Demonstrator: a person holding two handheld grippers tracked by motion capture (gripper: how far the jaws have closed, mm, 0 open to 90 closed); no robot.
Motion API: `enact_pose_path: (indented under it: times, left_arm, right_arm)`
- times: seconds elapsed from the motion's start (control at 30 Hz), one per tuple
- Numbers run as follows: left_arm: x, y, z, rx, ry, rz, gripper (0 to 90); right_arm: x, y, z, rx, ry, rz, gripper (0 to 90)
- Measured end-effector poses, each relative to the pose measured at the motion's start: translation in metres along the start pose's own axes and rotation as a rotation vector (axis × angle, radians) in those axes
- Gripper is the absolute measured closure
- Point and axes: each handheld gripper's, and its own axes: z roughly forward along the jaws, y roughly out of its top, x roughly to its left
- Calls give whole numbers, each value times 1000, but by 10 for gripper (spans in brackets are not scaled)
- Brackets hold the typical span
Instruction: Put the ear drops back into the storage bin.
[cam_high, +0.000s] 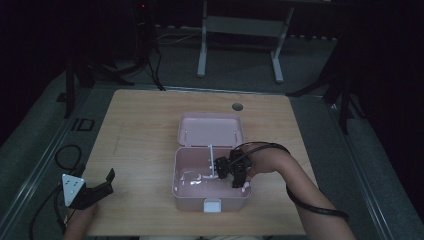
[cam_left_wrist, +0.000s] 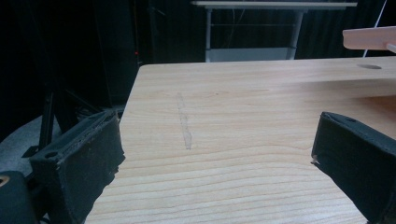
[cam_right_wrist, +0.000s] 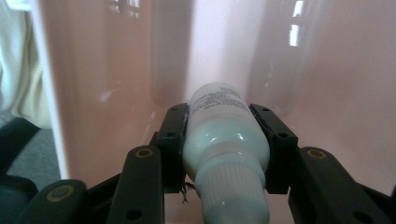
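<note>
Pale wood of the table (cam_high: 140, 130) lies bare all along its left half, broad open room between the left edge and the pink box (cam_high: 192, 192), which sits near the middle with its lid (cam_high: 210, 129) flung back toward the far side. Over the near left corner the left gripper (cam_high: 97, 187) hovers, jaws spread wide with nothing between them. From the near right the person's forearm (cam_high: 300, 185) reaches in, bent at the wrist, so the right gripper (cam_high: 235, 172) dips inside the box. Its jaws clamp a small white bottle (cam_right_wrist: 224, 140), ribbed cap toward the camera, close to the box's pink walls.
</note>
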Motion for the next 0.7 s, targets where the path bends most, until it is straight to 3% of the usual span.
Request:
enact_pose_path:
  times: [0.37,0.7]
  left_arm:
    - [0,0,0,-1,-2,-1,20]
    - [0,0,0,-3,-7,-1,20]
  right_arm:
    - [2,12,33,40,44,-23,596]
    - [-4,15,56,79,29,0,596]
